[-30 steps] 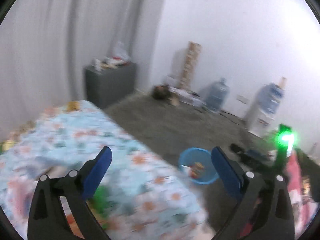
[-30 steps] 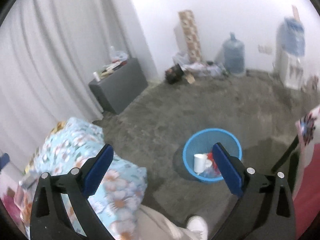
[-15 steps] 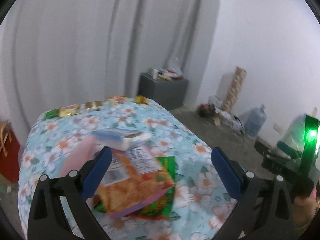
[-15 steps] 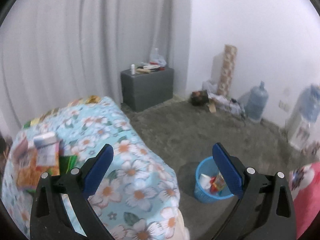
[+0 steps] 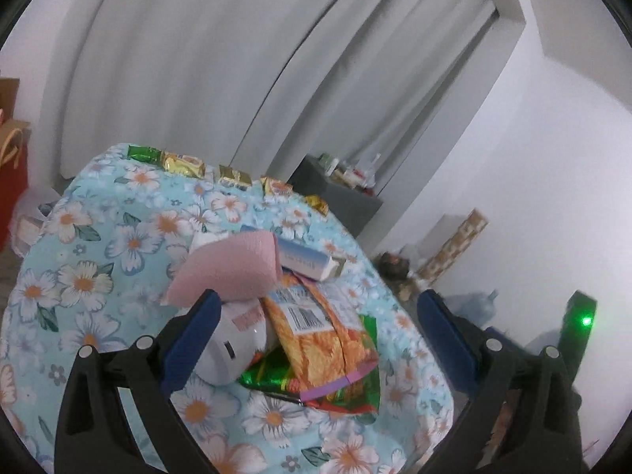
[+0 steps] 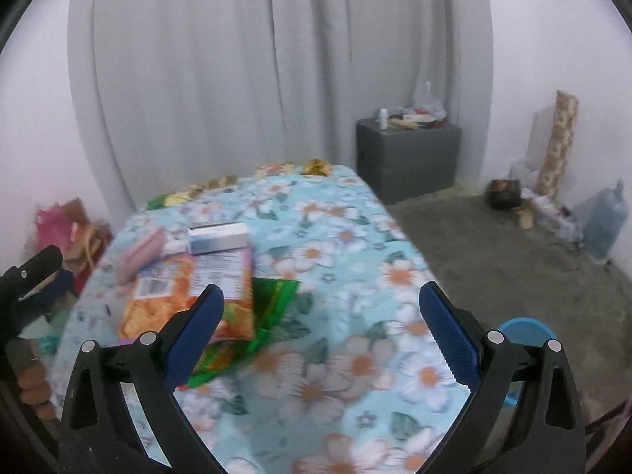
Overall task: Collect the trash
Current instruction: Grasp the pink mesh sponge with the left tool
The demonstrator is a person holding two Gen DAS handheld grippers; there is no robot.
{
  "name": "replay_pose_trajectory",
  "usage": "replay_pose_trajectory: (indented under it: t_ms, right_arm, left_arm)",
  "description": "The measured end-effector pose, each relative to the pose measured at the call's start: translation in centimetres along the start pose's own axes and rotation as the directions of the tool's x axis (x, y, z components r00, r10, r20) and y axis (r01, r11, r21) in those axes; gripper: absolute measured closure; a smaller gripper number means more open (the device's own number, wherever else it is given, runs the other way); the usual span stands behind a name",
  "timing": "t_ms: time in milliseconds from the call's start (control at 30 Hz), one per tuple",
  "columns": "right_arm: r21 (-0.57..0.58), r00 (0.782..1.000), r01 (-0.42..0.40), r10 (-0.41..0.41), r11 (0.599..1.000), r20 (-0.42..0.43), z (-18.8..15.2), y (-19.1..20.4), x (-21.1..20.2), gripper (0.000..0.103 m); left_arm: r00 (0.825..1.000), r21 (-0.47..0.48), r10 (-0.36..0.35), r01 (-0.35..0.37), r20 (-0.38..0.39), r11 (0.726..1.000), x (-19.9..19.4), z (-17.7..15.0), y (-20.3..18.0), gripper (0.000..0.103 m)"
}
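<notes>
A heap of trash lies on the floral tablecloth (image 5: 98, 245): an orange snack bag (image 5: 320, 335) over a green foil bag (image 5: 276, 375), a pink pack (image 5: 233, 272), a white rounded object (image 5: 233, 347) and a blue-white box (image 5: 304, 262). My left gripper (image 5: 318, 337) hangs open above this heap, nothing between its fingers. In the right wrist view the same orange snack bag (image 6: 177, 296), green bag (image 6: 272, 300) and box (image 6: 217, 237) sit left of centre. My right gripper (image 6: 322, 330) is open over the cloth (image 6: 355, 375). A blue bin (image 6: 525, 330) shows by the table's right edge.
Small foil packets (image 5: 185, 164) line the table's far edge. A grey cabinet (image 6: 409, 154) with clutter stands by the curtain. A water jug (image 6: 604, 223) and patterned roll (image 6: 559, 138) stand at the wall. A red bag (image 5: 12, 181) is left of the table.
Both views have swung left from the floor and blue bin toward the table. The trash heap now lies closer between the left gripper's fingers. Both grippers stayed open.
</notes>
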State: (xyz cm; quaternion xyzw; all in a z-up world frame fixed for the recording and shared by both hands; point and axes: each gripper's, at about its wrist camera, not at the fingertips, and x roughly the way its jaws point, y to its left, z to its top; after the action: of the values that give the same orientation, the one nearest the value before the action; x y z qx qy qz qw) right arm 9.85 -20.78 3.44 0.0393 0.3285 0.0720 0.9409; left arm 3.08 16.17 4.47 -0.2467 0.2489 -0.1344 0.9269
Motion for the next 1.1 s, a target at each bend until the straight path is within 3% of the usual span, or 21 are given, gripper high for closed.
replay_pose_trajectory:
  t_ms: [300,500,600,700,767,800,867,967,1100]
  right_arm:
    - [0.236,0.982,-0.139,0.164,0.962,-0.089,0.9,-0.5,3.0,0.008]
    - [0.26,0.961,-0.202,0.242,0.944,-0.132,2.0,1.1,5.3,0.008]
    - [0.281,0.951,-0.243,0.286,0.928,-0.122,3.1,1.9,6.4,0.008]
    - [0.272,0.97,-0.167,0.207,0.948,-0.125,3.6,1.7,7.1,0.008]
    - [0.209,0.989,-0.024,0.054,0.978,-0.14,3.1,1.2,7.5,0.008]
    - [0.174,0.986,0.062,-0.033,0.983,-0.162,2.6,0.7,8.0,0.008]
    - [0.171,0.973,0.135,-0.098,0.976,-0.211,1.3,-0.7,9.1,0.008]
    - [0.213,0.959,0.152,-0.092,0.965,-0.269,-0.3,-2.5,10.7,0.008]
    - [0.214,0.924,0.163,-0.073,0.963,-0.376,-2.7,-3.2,13.7,0.008]
  left_arm:
    - [0.996,0.19,0.091,-0.091,0.008,0.978,2.0,0.5,0.6,0.006]
    - [0.984,0.332,0.176,-0.152,-0.042,0.931,5.3,0.9,0.7,0.006]
    - [0.975,0.359,0.21,-0.173,-0.066,0.917,6.5,0.9,0.9,0.006]
    - [0.975,0.341,0.203,-0.161,-0.09,0.926,6.8,0.9,1.5,0.006]
    - [0.976,0.331,0.193,-0.152,-0.096,0.931,6.8,0.8,1.7,0.006]
    - [0.977,0.331,0.19,-0.148,-0.097,0.932,6.7,0.8,1.7,0.006]
    - [0.977,0.334,0.187,-0.144,-0.102,0.932,6.7,0.7,1.8,0.006]
    - [0.977,0.33,0.183,-0.136,-0.114,0.934,6.7,0.7,2.1,0.006]
    - [0.976,0.319,0.179,-0.132,-0.12,0.938,6.7,0.8,2.1,0.006]
